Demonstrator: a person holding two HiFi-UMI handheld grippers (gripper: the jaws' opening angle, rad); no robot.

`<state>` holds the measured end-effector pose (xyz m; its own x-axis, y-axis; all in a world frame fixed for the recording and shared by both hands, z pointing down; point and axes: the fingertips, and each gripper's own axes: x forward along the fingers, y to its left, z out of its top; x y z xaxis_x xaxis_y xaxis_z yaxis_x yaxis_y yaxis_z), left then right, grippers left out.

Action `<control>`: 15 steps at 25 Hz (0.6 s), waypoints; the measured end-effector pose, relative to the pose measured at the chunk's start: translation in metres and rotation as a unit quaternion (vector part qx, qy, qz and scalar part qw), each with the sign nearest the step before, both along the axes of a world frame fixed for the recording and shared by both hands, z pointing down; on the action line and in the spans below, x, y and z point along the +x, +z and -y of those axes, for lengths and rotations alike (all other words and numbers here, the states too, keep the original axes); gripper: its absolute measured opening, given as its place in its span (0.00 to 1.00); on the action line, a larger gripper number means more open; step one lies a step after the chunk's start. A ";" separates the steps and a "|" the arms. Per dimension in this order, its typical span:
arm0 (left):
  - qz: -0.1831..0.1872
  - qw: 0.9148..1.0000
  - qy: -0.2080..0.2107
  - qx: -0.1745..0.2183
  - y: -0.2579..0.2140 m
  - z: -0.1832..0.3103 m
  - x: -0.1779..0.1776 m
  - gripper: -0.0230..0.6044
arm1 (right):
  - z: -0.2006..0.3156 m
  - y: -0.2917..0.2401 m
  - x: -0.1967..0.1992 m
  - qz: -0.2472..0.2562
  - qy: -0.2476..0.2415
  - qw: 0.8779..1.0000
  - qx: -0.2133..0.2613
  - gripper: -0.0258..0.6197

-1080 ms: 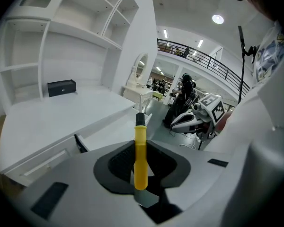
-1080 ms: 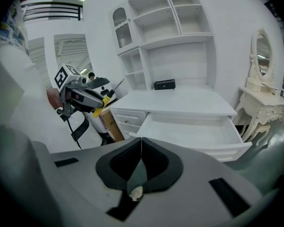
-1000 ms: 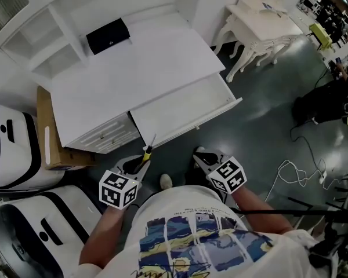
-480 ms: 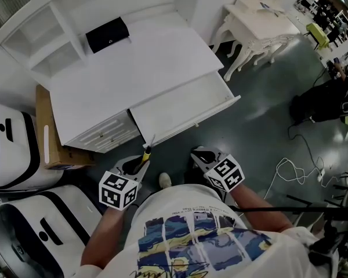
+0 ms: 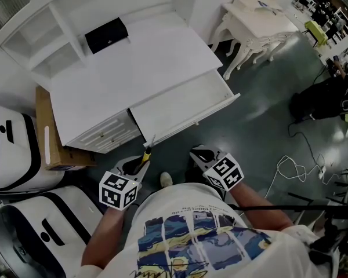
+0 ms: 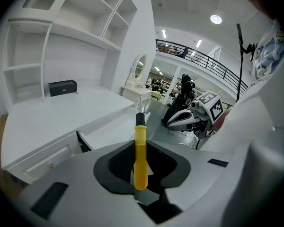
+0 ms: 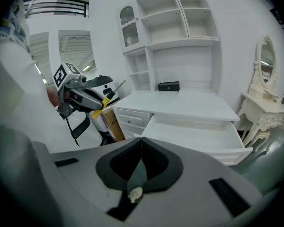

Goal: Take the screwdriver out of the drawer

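Note:
My left gripper [image 5: 140,161] is shut on a yellow-handled screwdriver [image 6: 140,156], its black collar and thin shaft pointing up toward the desk; the same screwdriver [image 5: 146,153] shows in the head view just in front of the drawer. The white drawer [image 5: 182,105] stands pulled open and its inside looks bare. My right gripper [image 5: 198,155] hovers to the right, below the drawer front, jaws shut with nothing between them. In the right gripper view the left gripper [image 7: 83,94] appears at the left, and the open drawer [image 7: 194,135] lies ahead.
A black box [image 5: 107,35] sits at the back of the white desk [image 5: 122,68] under shelves. A cardboard box [image 5: 49,138] and white machines [image 5: 11,149] stand at the left. An ornate white table [image 5: 258,19] is at the right; cables [image 5: 296,169] lie on the dark floor.
The right gripper has drifted slightly left. The left gripper and the screwdriver have stayed put.

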<state>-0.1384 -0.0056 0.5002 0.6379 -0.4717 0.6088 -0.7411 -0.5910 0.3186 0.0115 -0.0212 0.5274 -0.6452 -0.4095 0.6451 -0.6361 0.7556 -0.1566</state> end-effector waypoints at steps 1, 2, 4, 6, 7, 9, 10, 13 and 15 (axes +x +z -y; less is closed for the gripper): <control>0.000 1.000 0.000 0.000 0.000 0.000 0.000 0.17 | 0.000 0.000 0.000 0.000 0.000 1.000 0.001 0.08; 0.000 1.000 0.001 0.000 0.000 -0.001 0.000 0.17 | -0.001 -0.001 0.000 0.000 0.000 1.000 0.002 0.08; 0.000 1.000 0.001 0.001 0.000 -0.002 0.002 0.17 | -0.002 0.001 0.001 -0.002 0.000 1.000 0.004 0.08; -0.002 1.000 0.002 0.002 0.001 -0.004 0.003 0.17 | -0.004 0.002 0.002 -0.005 0.000 1.000 0.004 0.08; -0.002 1.000 0.002 0.002 0.001 -0.004 0.004 0.17 | -0.004 0.002 0.002 -0.006 0.000 1.000 0.005 0.08; -0.003 1.000 0.003 0.001 0.001 -0.005 0.004 0.17 | -0.005 0.002 0.003 -0.006 0.000 1.000 0.006 0.08; -0.003 1.000 0.004 0.001 0.001 -0.006 0.004 0.17 | -0.005 0.002 0.002 -0.007 0.000 1.000 0.007 0.08; -0.002 1.000 0.003 -0.001 0.002 -0.008 0.002 0.17 | -0.005 0.003 0.000 -0.007 -0.002 1.000 0.007 0.08; -0.002 1.000 0.001 -0.002 0.003 -0.008 0.001 0.17 | -0.005 0.004 -0.001 -0.009 -0.003 1.000 0.008 0.08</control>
<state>-0.1372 0.0023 0.5029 0.6407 -0.4675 0.6090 -0.7388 -0.5911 0.3235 0.0108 -0.0159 0.5311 -0.6361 -0.4164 0.6496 -0.6347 0.7611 -0.1336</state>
